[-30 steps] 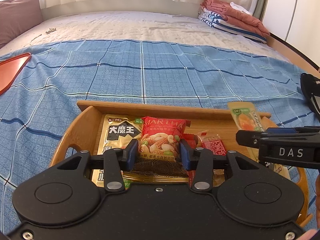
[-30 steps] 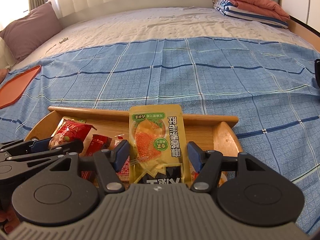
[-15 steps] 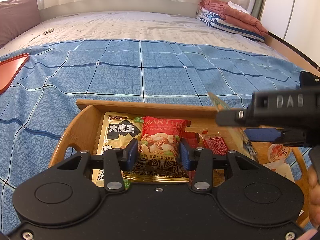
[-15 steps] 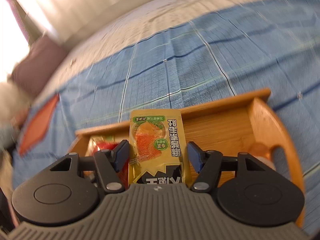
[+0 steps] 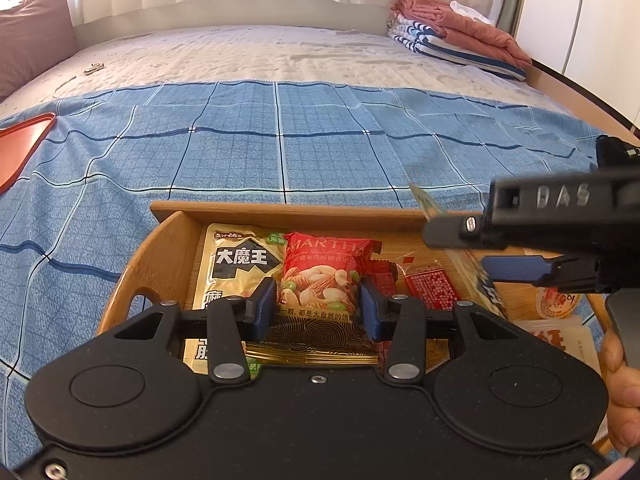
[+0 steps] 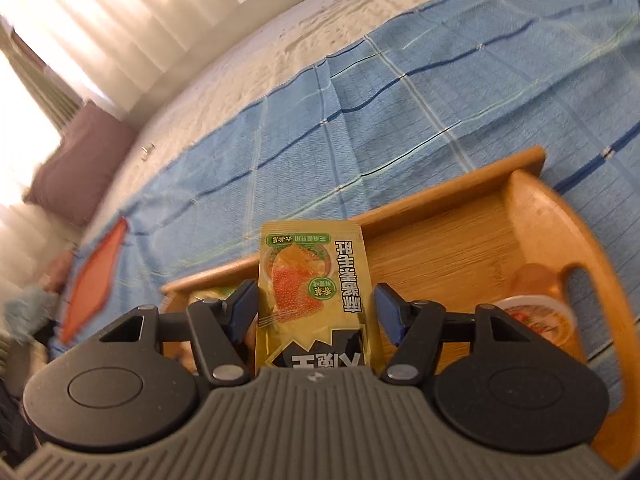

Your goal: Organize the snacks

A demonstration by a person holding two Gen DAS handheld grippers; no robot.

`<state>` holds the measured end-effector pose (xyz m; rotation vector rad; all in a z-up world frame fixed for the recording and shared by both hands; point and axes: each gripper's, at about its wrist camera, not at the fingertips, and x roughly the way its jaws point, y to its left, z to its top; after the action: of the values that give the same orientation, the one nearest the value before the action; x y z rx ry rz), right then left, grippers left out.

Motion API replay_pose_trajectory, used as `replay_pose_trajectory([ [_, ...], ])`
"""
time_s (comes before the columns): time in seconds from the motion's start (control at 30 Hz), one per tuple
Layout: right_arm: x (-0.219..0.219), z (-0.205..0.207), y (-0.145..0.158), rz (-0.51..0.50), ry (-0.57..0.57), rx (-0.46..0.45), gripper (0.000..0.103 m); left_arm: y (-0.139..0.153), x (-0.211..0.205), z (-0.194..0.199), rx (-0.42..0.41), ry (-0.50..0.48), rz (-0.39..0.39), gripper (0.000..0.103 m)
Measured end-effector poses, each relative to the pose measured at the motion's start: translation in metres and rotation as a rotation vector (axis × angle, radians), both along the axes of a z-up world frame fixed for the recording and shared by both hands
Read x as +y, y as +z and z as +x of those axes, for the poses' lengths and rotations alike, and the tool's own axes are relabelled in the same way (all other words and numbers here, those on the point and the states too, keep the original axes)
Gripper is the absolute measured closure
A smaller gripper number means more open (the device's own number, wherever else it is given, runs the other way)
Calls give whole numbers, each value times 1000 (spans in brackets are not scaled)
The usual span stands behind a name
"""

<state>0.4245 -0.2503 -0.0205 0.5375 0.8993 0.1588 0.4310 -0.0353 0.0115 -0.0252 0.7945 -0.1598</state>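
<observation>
Right now my left gripper [image 5: 318,306] pinches the red nut packet [image 5: 324,276] over the wooden tray [image 5: 160,248], while my right gripper [image 6: 316,312] seemingly clamps the yellow pouch [image 6: 312,280] (printed upside down) above the tray's right half.

blue checked bedspread [image 5: 280,152], red nut packet [image 5: 324,276], yellow pouch [image 6: 316,280], tan wooden tray [image 6: 460,236].

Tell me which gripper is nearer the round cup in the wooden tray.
Right. The right gripper, holding a yellow packet, hangs over the tray's right half, just beside the cup. The left gripper grips the red nut bag over the tray's left half, farther away.
</observation>
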Motion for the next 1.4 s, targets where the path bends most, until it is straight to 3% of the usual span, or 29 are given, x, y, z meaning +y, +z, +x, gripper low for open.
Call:
replay_pose_trajectory([
  [0.13, 0, -5, 0, -122, 15, -2, 37, 0, -2, 0, 0, -2, 6, 61],
  [0.47, 9, -12, 6, -272, 36, -17, 36, 1, -7, -4, -6, -22, 24, 61],
  [0.7, 11, -17, 9, -266, 44, -35, 28, 4, -10, -9, -19, -38, 43, 59],
  [0.9, 9, -21, 17, -251, 41, -40, 26, 10, -10, -16, -21, -37, 50, 42],
  [0.97, 10, -24, 21, -249, 40, -44, 24, 14, -10, -19, -24, -37, 47, 30],
  [1.07, 10, -30, 29, -251, 40, -51, 21, 21, -8, -25, -29, -33, 49, 21],
  [1.4, 12, -57, 58, -270, 56, -80, 12, 42, -3, -58, -45, -26, 69, 12],
])
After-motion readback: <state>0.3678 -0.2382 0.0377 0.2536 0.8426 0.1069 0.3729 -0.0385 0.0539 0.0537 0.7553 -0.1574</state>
